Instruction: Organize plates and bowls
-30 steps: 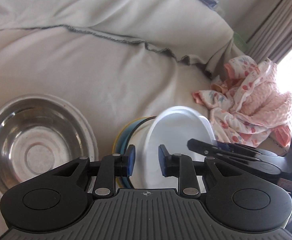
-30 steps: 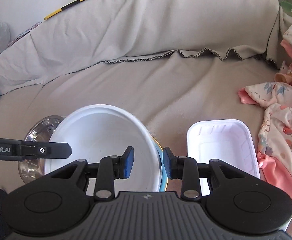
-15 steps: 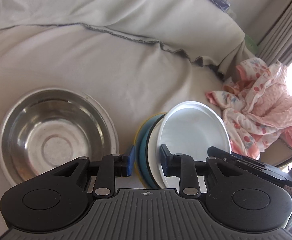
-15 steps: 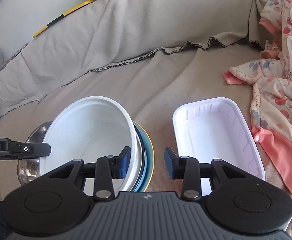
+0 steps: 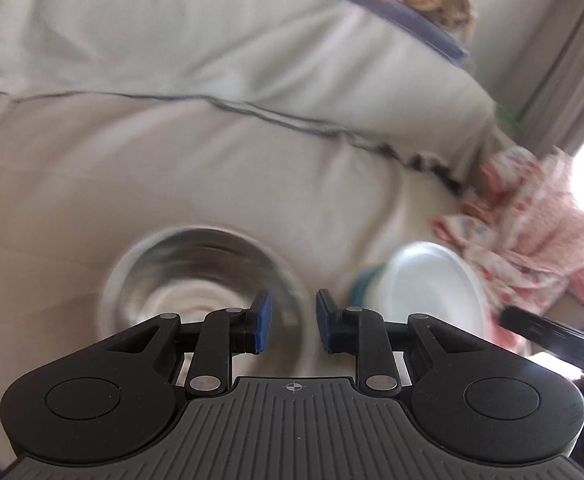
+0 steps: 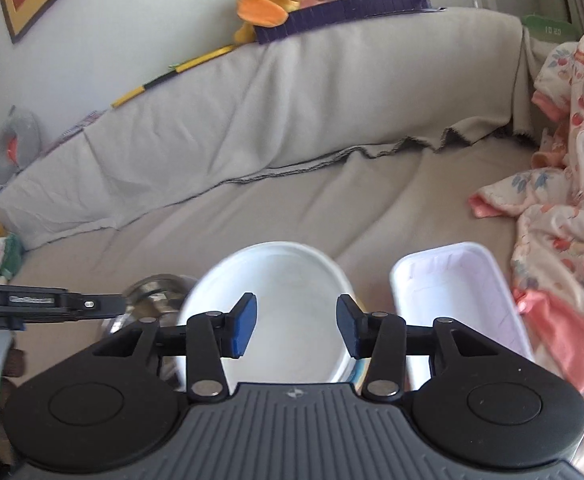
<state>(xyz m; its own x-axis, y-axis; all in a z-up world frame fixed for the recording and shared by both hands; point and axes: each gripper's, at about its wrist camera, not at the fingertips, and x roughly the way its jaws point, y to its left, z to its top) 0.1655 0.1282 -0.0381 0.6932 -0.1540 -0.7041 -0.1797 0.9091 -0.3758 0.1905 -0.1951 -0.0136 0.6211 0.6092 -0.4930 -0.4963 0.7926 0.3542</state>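
A white round bowl (image 6: 288, 304) sits on a stack of blue and yellow plates on the sofa seat; it also shows in the left wrist view (image 5: 431, 280). A steel bowl (image 5: 196, 276) lies left of the stack, blurred, and its rim peeks out in the right wrist view (image 6: 152, 292). A white rectangular tray (image 6: 459, 300) lies right of the stack. My left gripper (image 5: 290, 326) is open and empty above the steel bowl's right rim. My right gripper (image 6: 293, 324) is open and empty above the white bowl.
Pink baby clothes (image 6: 563, 208) are heaped at the right end of the seat. The grey-covered sofa backrest (image 6: 292, 96) rises behind, with plush toys (image 6: 276, 0) on top. The left gripper's finger (image 6: 52, 304) reaches in from the left.
Both grippers have pulled back and up from the stack. The right jaws have opened wider. The left gripper swung left, so the steel bowl now lies ahead of it.
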